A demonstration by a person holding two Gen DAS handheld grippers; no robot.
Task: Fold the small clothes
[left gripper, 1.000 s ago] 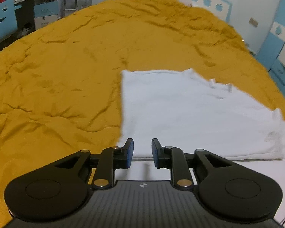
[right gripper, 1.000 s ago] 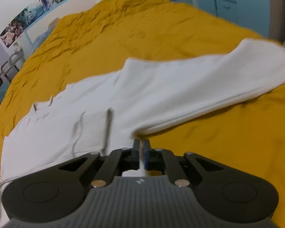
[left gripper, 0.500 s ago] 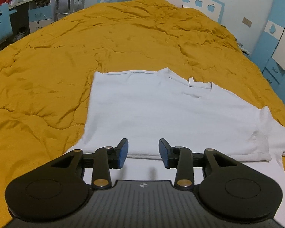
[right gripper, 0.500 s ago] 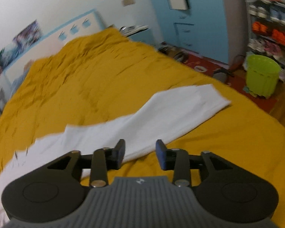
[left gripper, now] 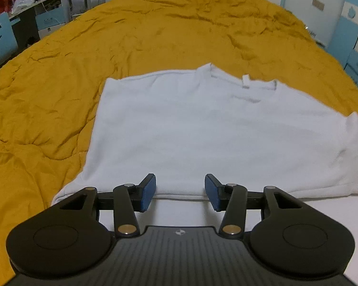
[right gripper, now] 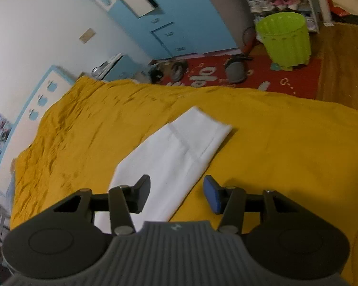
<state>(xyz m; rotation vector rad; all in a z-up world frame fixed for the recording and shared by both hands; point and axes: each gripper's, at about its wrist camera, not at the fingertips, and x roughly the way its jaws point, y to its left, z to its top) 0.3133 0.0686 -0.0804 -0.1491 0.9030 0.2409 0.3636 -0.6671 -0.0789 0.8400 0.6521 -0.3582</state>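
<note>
A white T-shirt lies on the mustard-yellow bedspread, its left side folded over the body, the collar with its tag at the far edge. My left gripper is open and empty, just above the fold's near edge. In the right wrist view the shirt's right sleeve lies stretched out flat on the bedspread. My right gripper is open and empty, hovering over the sleeve's near end.
A green plastic bin, a red rug with shoes and blue cabinets stand beyond the bed's right side. A desk and chairs stand at the far left.
Both grippers have opened wide and let go of the shirt. The right gripper has swung to the right and now looks along the sleeve. The left gripper has drawn back slightly.
</note>
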